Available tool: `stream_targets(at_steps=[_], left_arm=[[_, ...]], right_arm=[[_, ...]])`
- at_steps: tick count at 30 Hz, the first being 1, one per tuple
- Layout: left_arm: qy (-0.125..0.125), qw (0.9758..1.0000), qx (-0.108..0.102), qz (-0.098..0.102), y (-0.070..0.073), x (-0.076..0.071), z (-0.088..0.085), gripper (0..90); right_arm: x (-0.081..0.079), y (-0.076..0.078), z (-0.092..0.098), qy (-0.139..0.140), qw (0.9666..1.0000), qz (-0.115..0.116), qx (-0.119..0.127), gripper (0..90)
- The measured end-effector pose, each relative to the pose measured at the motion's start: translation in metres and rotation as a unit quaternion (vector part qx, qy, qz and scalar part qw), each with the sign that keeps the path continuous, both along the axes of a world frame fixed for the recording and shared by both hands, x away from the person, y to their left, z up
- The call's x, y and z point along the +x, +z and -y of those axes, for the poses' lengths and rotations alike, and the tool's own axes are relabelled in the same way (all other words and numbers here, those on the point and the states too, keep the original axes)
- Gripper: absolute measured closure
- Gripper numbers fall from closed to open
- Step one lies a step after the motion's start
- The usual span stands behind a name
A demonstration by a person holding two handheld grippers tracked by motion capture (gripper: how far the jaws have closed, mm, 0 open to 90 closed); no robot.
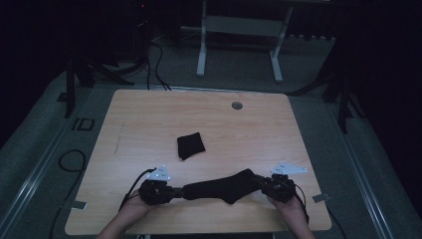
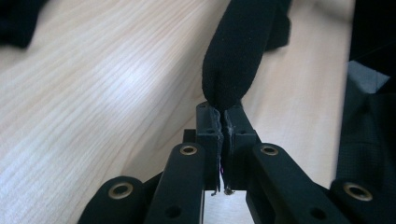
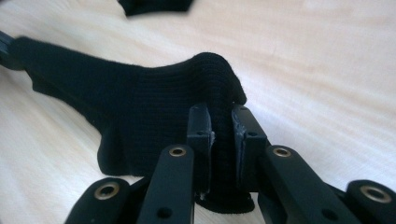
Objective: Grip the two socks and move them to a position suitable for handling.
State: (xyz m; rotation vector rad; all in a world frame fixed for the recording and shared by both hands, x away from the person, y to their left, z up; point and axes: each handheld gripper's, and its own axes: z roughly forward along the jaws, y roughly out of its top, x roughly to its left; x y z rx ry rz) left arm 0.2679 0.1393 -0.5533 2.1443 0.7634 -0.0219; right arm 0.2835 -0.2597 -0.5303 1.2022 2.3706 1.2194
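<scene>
A long black sock point(image 1: 221, 186) hangs stretched between my two grippers, just above the wooden table point(image 1: 149, 119) near its front edge. My left gripper point(image 1: 171, 191) is shut on one end of it. In the left gripper view the jaws point(image 2: 225, 114) stand nearly together, pinching the sock point(image 2: 238, 46), which runs away from them. My right gripper point(image 1: 259, 183) is shut on the other end. In the right gripper view the knit fabric point(image 3: 140, 107) bunches over and between the jaws point(image 3: 222, 126).
A folded black sock point(image 1: 190, 145) point(image 3: 156, 5) lies at the middle of the table. A round cable hole point(image 1: 237, 105) sits near the far edge. Beyond the table stands a white desk frame point(image 1: 239, 30), and cables point(image 1: 72, 162) lie on the floor at left.
</scene>
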Motion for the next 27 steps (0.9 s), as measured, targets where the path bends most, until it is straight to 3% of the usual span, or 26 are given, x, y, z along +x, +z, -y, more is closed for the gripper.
stream_targets(at_steps=[5,13,14,15,16,19,20,21,24,27], left_arm=[[0.018,0.9996,0.008,-0.019,-0.008,0.007,0.0,86.4],[0.032,0.999,0.004,-0.031,-0.011,0.01,-0.002,85.2],[0.044,0.9985,0.005,-0.031,-0.011,0.011,-0.004,78.0],[0.053,0.9983,0.003,-0.025,-0.01,0.011,-0.005,78.0],[0.062,0.9979,0.005,-0.016,-0.009,0.011,-0.007,69.4],[0.079,0.9969,0.004,0.0,-0.005,0.011,-0.011,59.2],[0.098,0.9945,0.009,0.035,0.002,0.008,-0.013,59.2],[0.101,0.9937,0.007,0.048,0.005,0.006,-0.013,57.9],[0.081,0.9936,0.008,0.078,0.012,-0.002,-0.005,69.7],[0.075,0.9934,0.017,0.085,0.012,-0.008,0.01,78.6]], right_arm=[[0.003,-0.017,-0.004,0.003,0.9996,-0.016,-0.023,77.0],[0.002,-0.019,-0.004,0.005,0.9994,-0.02,-0.028,70.3],[-0.001,-0.019,-0.004,0.003,0.9993,-0.024,-0.029,58.7],[-0.001,-0.019,-0.004,0.003,0.9993,-0.024,-0.029,58.7],[-0.003,-0.016,-0.003,-0.001,0.9993,-0.02,-0.031,55.9],[-0.004,-0.011,0.002,-0.009,0.9995,-0.008,-0.029,51.6],[-0.004,-0.008,0.003,-0.013,0.9995,-0.003,-0.028,51.9],[-0.004,-0.001,0.007,-0.023,0.9992,0.015,-0.029,55.1],[-0.003,0.006,0.009,-0.024,0.9981,0.04,-0.039,68.5],[-0.002,0.005,0.005,-0.012,0.9976,0.041,-0.055,82.8]])
